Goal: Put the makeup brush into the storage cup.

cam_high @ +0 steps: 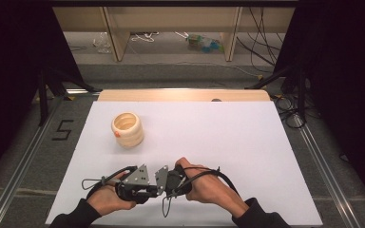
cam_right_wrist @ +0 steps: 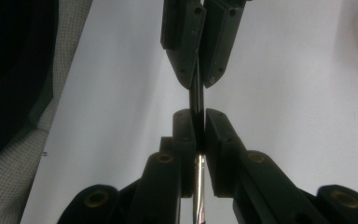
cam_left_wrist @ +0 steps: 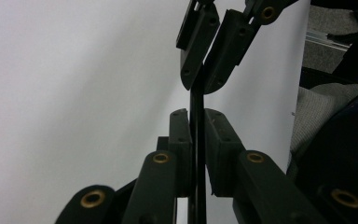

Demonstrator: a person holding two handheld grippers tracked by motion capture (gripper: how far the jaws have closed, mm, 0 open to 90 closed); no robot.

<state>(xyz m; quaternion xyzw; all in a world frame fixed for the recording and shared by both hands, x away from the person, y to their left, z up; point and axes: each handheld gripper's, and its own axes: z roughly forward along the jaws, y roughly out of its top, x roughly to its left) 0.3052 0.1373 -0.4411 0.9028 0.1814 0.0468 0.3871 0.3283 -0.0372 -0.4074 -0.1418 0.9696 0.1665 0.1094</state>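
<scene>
Thin black rigid strip [cam_left_wrist: 196, 109], metal-tipped: both the left gripper [cam_left_wrist: 196, 140] and right gripper [cam_right_wrist: 199, 135] clamp it edge-on, meeting at table's 6 o'clock. Likely light, stiff, slippery; grip flat faces.

The person wears dark sleeves [cam_high: 259, 216]. The left gripper [cam_high: 145, 190] and the right gripper [cam_high: 164, 183] are black. Each has a grey three-cornered plate [cam_high: 138, 176] on top and a thin black cable [cam_high: 95, 182] that loops away. The flat black fingers [cam_left_wrist: 179, 135] have small screws, and brass rings [cam_left_wrist: 161, 158] sit at the joints.
</scene>
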